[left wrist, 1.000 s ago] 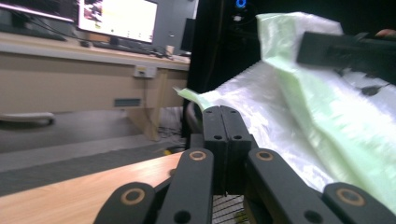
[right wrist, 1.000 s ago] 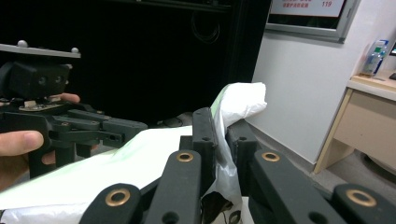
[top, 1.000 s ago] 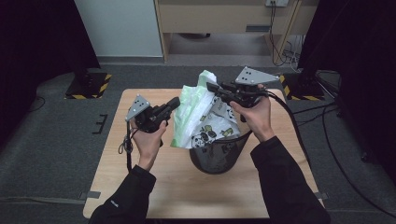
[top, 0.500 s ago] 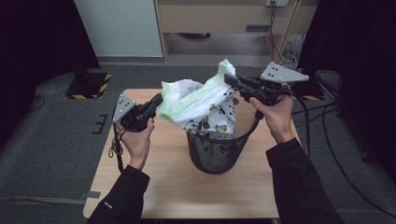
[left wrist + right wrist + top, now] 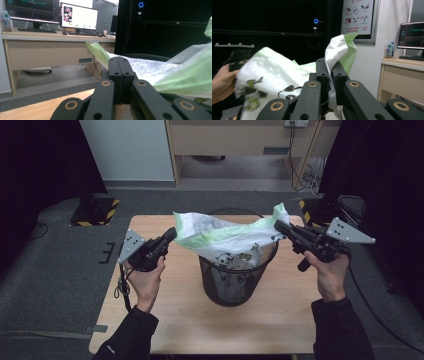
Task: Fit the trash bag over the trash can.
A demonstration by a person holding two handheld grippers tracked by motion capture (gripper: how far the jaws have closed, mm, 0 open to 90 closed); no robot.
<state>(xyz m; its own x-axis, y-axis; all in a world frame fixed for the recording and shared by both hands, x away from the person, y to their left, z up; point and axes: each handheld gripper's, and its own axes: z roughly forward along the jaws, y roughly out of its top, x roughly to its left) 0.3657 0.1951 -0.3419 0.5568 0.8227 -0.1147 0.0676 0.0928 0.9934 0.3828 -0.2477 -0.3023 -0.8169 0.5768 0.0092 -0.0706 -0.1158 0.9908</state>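
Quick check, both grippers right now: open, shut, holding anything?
Left gripper: shut on the bag edge.
Right gripper: shut on the bag's opposite edge, above the bin.

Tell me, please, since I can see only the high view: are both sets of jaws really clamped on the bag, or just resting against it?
Observer: In the right gripper view, the right gripper has its jaws shut on a fold of the bag.
Operator: And the left one?
Observer: In the left gripper view, the left gripper has its jaws closed flat together, with the bag's green edge sticking out just beyond their tips.
Operator: Is the film taut between them?
Observer: From the left gripper view it runs in a flat sheet above the bin's rim.
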